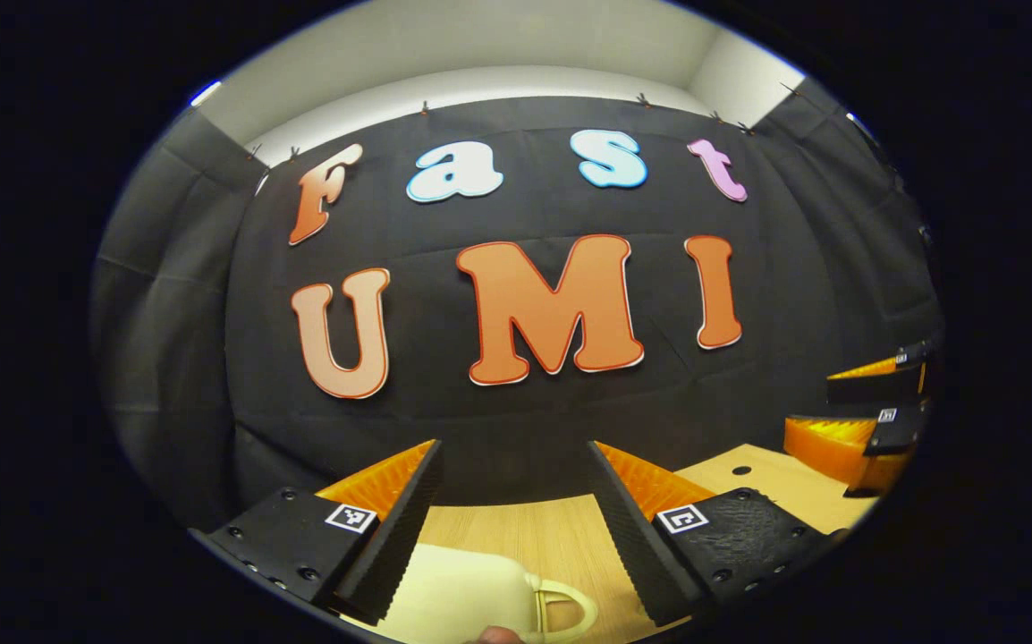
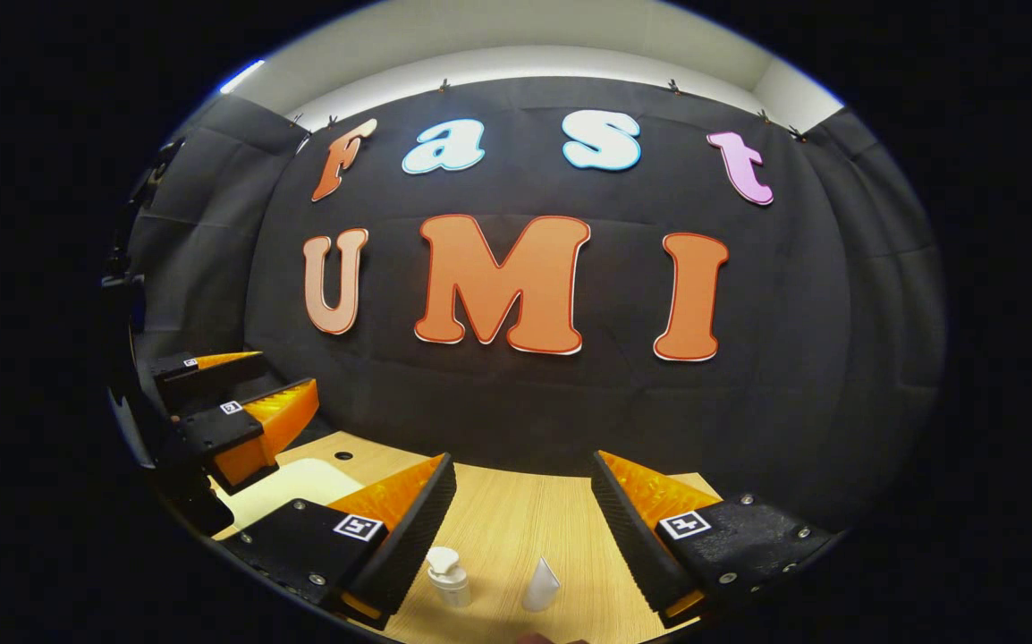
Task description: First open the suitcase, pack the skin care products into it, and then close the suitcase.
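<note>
A cream suitcase (image 1: 467,590) lies shut on the wooden table (image 1: 552,537), low between my fingers in the left gripper view, its handle (image 1: 567,608) pointing right. My left gripper (image 1: 514,444) hangs open above it, holding nothing. In the right gripper view, a small white pump bottle (image 2: 449,577) and a white tube (image 2: 541,583) stand on the table (image 2: 516,519). Above them my right gripper (image 2: 523,456) is open and empty. The suitcase (image 2: 301,487) shows as a pale patch to the left, under the left gripper (image 2: 243,402).
The black cloth wall rises right behind the table's far edge. A small round hole (image 1: 741,470) sits in the tabletop near the back. In the left gripper view, the right gripper (image 1: 869,411) hovers at the far right over the table.
</note>
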`<state>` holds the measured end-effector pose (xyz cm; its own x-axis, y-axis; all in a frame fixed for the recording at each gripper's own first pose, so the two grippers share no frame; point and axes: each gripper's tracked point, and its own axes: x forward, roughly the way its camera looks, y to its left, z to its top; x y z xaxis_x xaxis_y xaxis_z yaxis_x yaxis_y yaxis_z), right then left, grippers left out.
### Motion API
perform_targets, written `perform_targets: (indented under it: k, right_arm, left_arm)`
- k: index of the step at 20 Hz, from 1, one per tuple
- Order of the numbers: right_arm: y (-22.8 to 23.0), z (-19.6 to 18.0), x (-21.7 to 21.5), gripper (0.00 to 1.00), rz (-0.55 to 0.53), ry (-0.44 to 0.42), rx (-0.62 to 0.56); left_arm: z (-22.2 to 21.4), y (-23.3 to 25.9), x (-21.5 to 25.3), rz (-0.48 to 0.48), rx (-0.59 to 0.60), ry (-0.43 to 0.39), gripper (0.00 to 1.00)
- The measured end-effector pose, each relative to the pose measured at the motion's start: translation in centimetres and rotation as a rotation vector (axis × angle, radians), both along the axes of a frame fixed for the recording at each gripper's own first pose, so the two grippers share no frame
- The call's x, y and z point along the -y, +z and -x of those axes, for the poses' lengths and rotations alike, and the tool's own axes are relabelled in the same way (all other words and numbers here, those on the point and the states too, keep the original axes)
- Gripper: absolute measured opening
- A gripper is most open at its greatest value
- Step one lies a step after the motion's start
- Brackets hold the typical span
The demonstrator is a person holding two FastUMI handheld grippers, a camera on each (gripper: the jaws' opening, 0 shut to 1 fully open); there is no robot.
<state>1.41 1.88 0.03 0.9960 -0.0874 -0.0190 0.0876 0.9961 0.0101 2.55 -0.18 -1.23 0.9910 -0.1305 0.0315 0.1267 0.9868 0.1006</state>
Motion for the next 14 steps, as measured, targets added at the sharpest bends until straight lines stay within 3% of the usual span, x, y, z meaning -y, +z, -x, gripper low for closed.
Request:
perform_targets:
  k: [7,14]
  right_arm:
    - [-0.8,0.1,2.6,0.96,0.023,-0.032,-0.011]
    - [-0.9,0.0,5.5,0.96,0.033,-0.077,-0.014]
  left_arm:
    - [0.1,-4.5,1.4,-0.078,-0.095,-0.029,0.99]
    - [0.0,-11.1,3.1,-0.317,-0.178,-0.106,0.99]
